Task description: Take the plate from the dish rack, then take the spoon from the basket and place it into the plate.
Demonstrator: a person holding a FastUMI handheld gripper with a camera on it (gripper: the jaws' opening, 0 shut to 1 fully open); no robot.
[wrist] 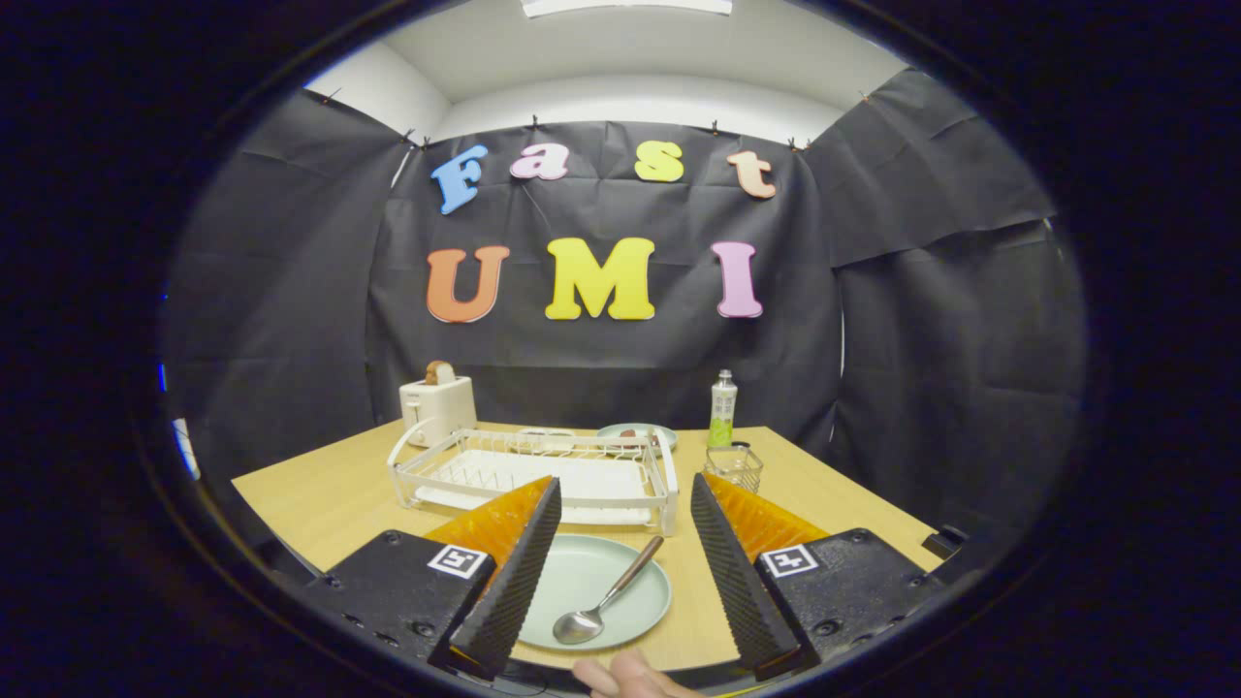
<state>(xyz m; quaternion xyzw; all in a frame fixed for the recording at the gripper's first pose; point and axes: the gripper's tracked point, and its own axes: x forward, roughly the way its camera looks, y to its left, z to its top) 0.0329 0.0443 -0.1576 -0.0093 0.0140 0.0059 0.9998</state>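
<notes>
Starting at the left, we see a toaster (437,405) at the far corner of the table (320,494), and just beside it the white dish rack (531,473), which now holds no plate that we can make out. Nearer to us, the pale green plate (582,582) lies flat on the table in front of the rack, and the spoon (606,596) rests in it, bowl toward us and handle angled up over the far rim. Our gripper (620,567) is spread wide, its fingers standing to either side of the plate and touching nothing. Further right, beyond the right finger, stands the small wire basket (734,466), with a bottle (722,409) behind it. We judge both steps done: the spoon is placed and released. What is left calls only for drawing the gripper back without nudging the plate.
</notes>
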